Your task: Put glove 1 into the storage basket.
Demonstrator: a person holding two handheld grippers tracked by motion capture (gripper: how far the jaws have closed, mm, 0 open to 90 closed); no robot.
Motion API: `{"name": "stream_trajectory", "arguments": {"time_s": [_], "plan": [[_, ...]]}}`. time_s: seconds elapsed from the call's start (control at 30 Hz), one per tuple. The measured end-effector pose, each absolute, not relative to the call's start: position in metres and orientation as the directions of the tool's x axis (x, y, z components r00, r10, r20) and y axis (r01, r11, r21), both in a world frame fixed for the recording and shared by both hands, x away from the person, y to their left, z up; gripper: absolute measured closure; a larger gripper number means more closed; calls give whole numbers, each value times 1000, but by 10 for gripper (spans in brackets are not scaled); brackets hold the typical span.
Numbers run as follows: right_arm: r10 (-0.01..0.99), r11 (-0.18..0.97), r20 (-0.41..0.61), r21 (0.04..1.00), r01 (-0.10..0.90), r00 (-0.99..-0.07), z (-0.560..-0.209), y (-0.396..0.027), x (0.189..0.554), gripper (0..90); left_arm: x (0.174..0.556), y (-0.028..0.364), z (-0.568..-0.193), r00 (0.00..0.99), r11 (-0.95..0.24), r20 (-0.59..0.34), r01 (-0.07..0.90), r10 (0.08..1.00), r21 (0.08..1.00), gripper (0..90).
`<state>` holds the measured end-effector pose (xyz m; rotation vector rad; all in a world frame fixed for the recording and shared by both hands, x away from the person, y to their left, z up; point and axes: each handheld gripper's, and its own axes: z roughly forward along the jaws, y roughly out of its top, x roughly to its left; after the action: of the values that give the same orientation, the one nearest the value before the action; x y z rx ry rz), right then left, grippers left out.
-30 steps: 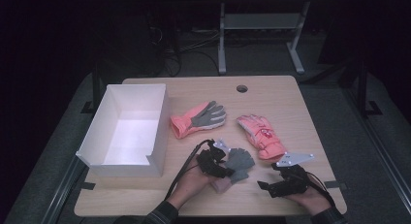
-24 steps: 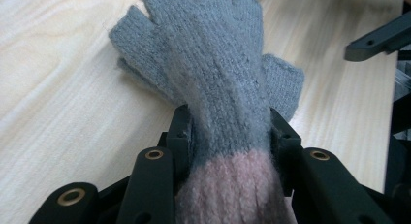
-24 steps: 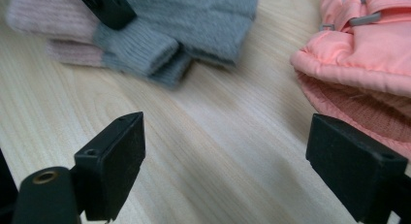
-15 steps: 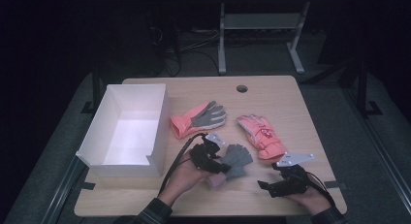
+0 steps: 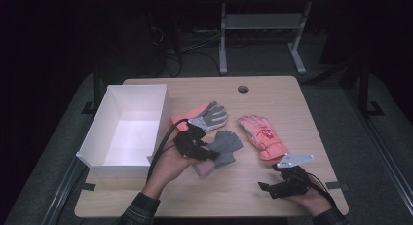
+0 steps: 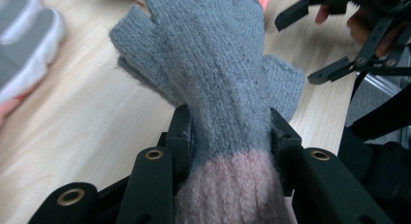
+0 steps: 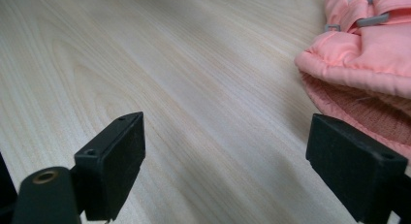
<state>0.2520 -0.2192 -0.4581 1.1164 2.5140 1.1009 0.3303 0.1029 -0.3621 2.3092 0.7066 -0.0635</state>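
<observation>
My left gripper is shut on a grey knitted glove with a pink cuff, held a little above the table's middle. In the left gripper view both jaws press the glove just above its cuff, and its fingers point away from me. At the table's front right my right gripper rests open with nothing between its jaws. The right gripper view has bare wood between that gripper's pads and a pink padded glove close on the right.
A white open box stands at the table's left. A pink glove with a grey palm lies behind my left hand. The pink padded glove lies right of centre. A round hole is near the far edge.
My left hand has risen and drifted toward the far left with the grey glove, lifting it off the wood. The right gripper has stayed where it was.
</observation>
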Motion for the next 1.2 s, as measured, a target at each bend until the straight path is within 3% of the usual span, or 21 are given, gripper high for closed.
{"name": "stream_trajectory", "arguments": {"time_s": [1.2], "plan": [[685,465,129,680,567,-717,-462,-215,252,138,343,180,-300,783,-491,-167,524,599,696,622]]}}
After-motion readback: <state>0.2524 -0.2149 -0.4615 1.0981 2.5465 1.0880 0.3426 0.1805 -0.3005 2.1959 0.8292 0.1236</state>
